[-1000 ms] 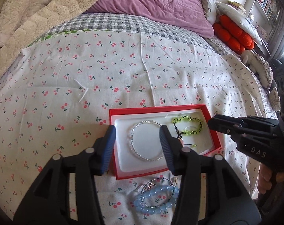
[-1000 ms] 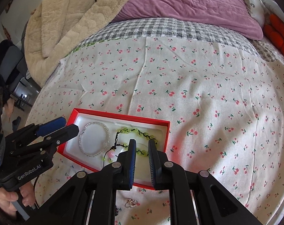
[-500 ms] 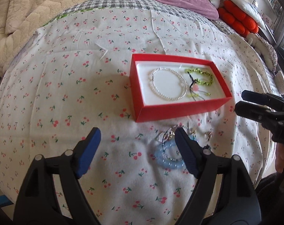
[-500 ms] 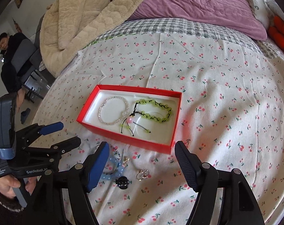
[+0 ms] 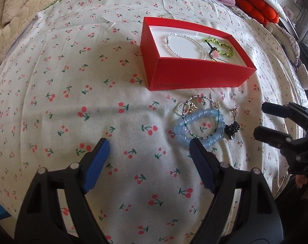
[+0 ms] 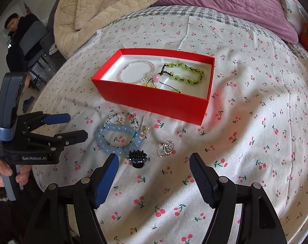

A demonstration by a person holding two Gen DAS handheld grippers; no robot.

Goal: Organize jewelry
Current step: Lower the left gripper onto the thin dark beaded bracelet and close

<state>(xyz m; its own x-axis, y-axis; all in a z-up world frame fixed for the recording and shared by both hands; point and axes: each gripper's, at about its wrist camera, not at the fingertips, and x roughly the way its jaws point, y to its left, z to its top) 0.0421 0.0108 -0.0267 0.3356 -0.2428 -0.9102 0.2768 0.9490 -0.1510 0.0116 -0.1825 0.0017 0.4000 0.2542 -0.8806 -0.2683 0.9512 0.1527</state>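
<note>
A red box (image 5: 194,75) (image 6: 154,99) stands on the cherry-print bedsheet. In it lie a clear bead bracelet (image 6: 140,61) and a green bead bracelet (image 6: 184,78). In front of the box lie a blue bead bracelet (image 5: 179,131) (image 6: 121,129), a thin beaded bracelet (image 6: 123,114), a gold earring (image 6: 144,132), silver rings (image 6: 165,149) and a black hair claw (image 5: 232,130) (image 6: 137,157). My left gripper (image 5: 149,144) (image 6: 76,126) is open and empty, left of the blue bracelet. My right gripper (image 6: 154,156) (image 5: 259,119) is open and empty, just short of the claw and rings.
A beige blanket (image 6: 105,6) and a purple quilt (image 6: 225,4) lie at the far end of the bed. An orange cushion (image 5: 255,8) sits at the far right. A person (image 6: 17,32) sits in a chair beyond the bed's left edge.
Both grippers drew back from over the box toward the near side of the bed. The right gripper went from nearly shut to wide open, and the left opened wider.
</note>
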